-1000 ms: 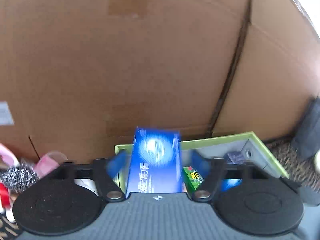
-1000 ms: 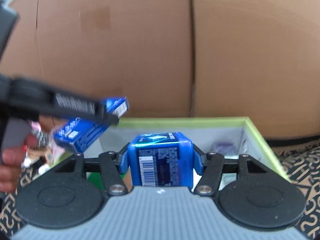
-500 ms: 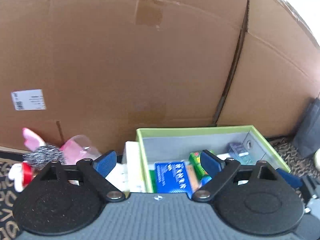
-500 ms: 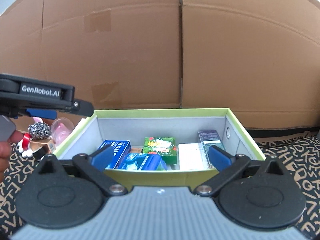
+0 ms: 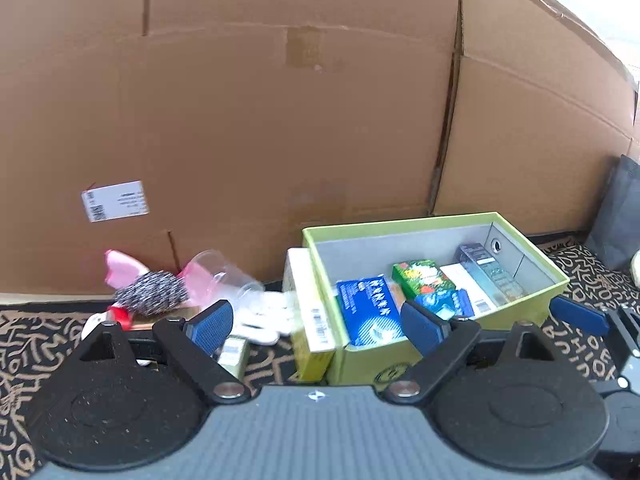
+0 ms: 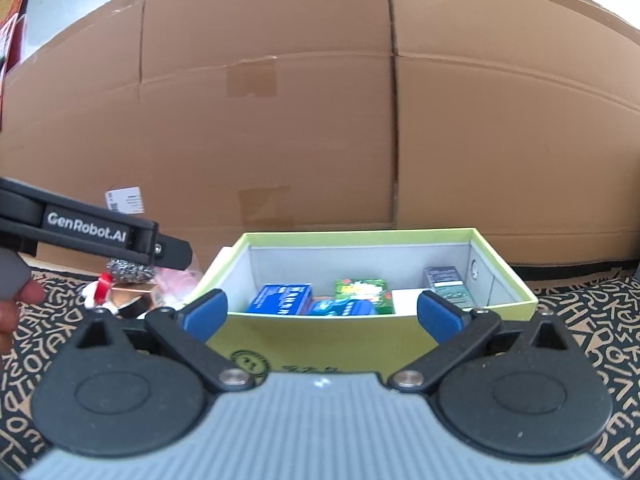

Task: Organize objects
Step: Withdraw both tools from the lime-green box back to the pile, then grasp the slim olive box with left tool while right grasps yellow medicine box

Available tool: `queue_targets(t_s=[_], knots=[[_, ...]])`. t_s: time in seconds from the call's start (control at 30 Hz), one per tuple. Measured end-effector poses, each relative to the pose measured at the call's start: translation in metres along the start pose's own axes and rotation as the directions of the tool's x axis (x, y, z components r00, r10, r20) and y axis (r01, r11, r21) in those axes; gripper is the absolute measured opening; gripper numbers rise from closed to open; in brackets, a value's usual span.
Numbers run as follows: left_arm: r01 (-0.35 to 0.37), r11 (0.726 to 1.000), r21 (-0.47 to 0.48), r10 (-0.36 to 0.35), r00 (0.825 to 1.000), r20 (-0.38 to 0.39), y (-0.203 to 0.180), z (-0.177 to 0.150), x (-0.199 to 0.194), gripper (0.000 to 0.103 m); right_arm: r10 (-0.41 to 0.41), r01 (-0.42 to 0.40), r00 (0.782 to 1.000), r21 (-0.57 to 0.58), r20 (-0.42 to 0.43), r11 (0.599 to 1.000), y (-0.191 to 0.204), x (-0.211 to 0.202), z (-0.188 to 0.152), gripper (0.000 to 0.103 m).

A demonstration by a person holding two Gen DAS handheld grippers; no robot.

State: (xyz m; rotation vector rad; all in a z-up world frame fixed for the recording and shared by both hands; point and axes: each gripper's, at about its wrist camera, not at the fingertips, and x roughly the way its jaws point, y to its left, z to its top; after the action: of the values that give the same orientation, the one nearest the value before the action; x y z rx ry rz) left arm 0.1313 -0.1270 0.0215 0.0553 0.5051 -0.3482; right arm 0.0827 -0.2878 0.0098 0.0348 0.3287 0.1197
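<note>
Two views. Left wrist: the left tool [image 5: 316, 322] gapes empty, where a second ago it clamped a blue box; that box [image 5: 370, 312] now lies in the green bin [image 5: 528, 296]. The scourer [image 5: 150, 294], light and springy, suits a pinch across its middle. Right wrist: the right tool [image 6: 320, 314], emptied too, stands wide apart before the bin.

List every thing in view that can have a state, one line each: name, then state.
left gripper: open, nothing between the pads.
right gripper: open, holding nothing.
green box: lid off, partly filled.
blue carton: lying inside the green box.
green carton: inside the green box.
dark carton: leaning at the box's right end.
white carton: outside, against the box's left wall.
steel scourer: outside, on the loose pile.
</note>
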Motion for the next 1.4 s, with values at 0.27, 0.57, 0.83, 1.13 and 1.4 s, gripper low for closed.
queue_targets(t_s=[0.27,0.57,0.83,1.13,1.4], knots=[[-0.038,0.978,-0.204,0.038,0.999,-0.003,0.083,-0.037,-0.035,0.094,0.196,-0.197,0.98,-0.061,-0.027,0.978,0.063,0.003,-0.018,0.101],[-0.092,0.983,-0.156,0.092,0.996,-0.004,0.115,-0.047,-0.025,0.094,0.251,-0.264,0.959,-0.091,-0.131,0.96,0.121,0.053,-0.031,0.073],[-0.074,0.986,-0.15,0.07,0.997,-0.031,0.126,-0.053,-0.006,0.094,0.111,-0.12,0.987,-0.072,-0.12,0.99,0.111,0.063,-0.034,0.068],[-0.072,0.989,-0.133,0.066,0.996,-0.052,0.136,-0.051,0.018,0.093,-0.003,-0.003,0.982,-0.03,-0.187,1.0,0.121,0.084,-0.04,0.072],[0.058,0.994,-0.093,-0.065,0.995,-0.077,0.112,-0.049,0.053,0.085,-0.027,0.036,0.98,0.044,-0.2,0.998,0.114,0.092,-0.04,0.071]])
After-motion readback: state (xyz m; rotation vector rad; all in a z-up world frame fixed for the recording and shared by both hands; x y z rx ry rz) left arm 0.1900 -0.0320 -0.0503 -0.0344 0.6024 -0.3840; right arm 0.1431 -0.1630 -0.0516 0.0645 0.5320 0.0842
